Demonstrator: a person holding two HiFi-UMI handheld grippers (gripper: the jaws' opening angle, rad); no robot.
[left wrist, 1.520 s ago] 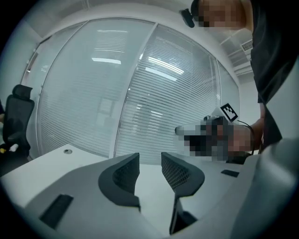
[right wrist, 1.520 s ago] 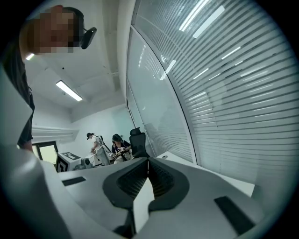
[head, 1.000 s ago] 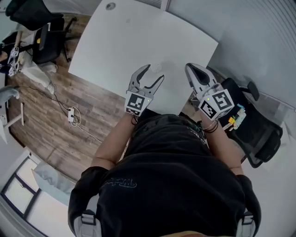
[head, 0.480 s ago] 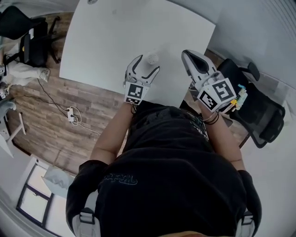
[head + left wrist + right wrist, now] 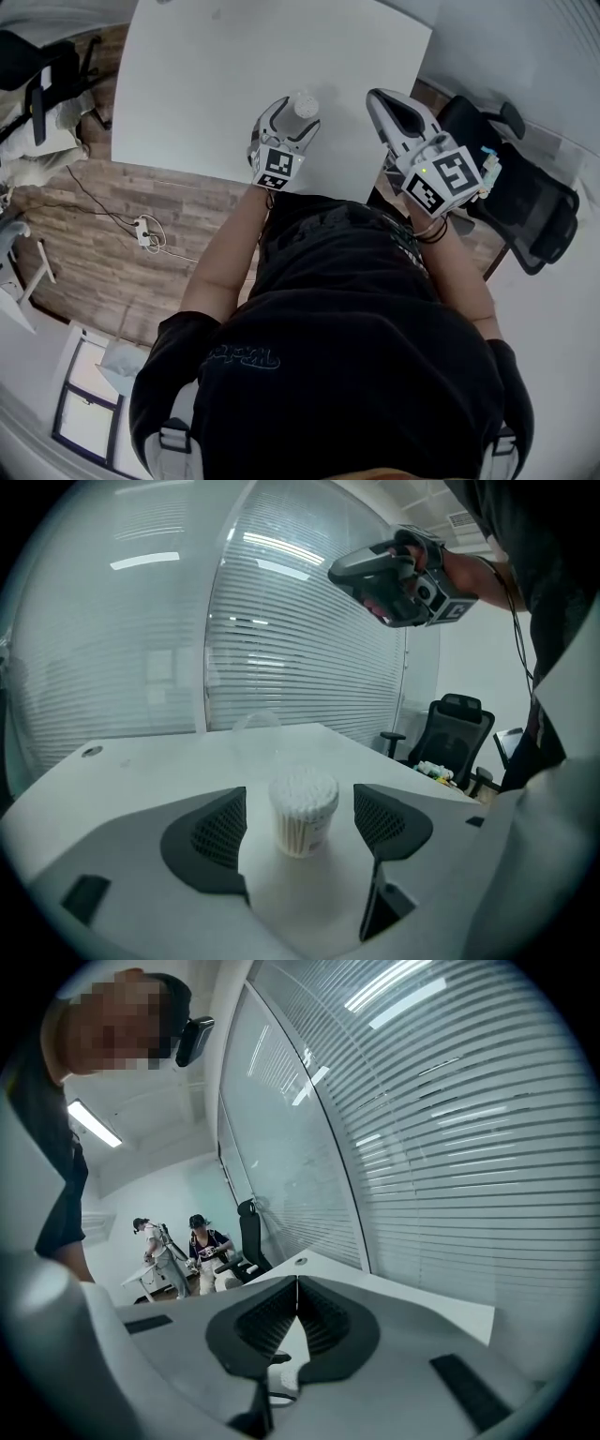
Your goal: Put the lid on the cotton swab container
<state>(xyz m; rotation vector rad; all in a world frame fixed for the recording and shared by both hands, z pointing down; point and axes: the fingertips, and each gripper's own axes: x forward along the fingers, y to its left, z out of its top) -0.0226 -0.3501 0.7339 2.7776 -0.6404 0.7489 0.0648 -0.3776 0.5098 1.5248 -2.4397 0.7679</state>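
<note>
The cotton swab container [image 5: 303, 810] is a small clear tub packed with white swabs, upright on the white table [image 5: 206, 84]. It has no lid on. My left gripper [image 5: 300, 799] is open, its jaws have just been opening, and they stand on either side of the tub without touching it. In the head view the tub [image 5: 305, 105] sits at the tips of the left gripper [image 5: 295, 117]. A faint clear dome, seemingly the lid [image 5: 256, 725], lies on the table beyond. My right gripper [image 5: 382, 97] hovers to the right, shut and empty [image 5: 297, 1283].
A black office chair [image 5: 525, 216] with small coloured items [image 5: 487, 173] stands right of the table. A power strip and cables [image 5: 145, 230] lie on the wooden floor at left. The table has a round grommet [image 5: 90, 751]. Two people [image 5: 202, 1246] are in the distance.
My left gripper has come down to the table and opened wider, so the tub now sits between its jaws. The right gripper has hardly moved.
</note>
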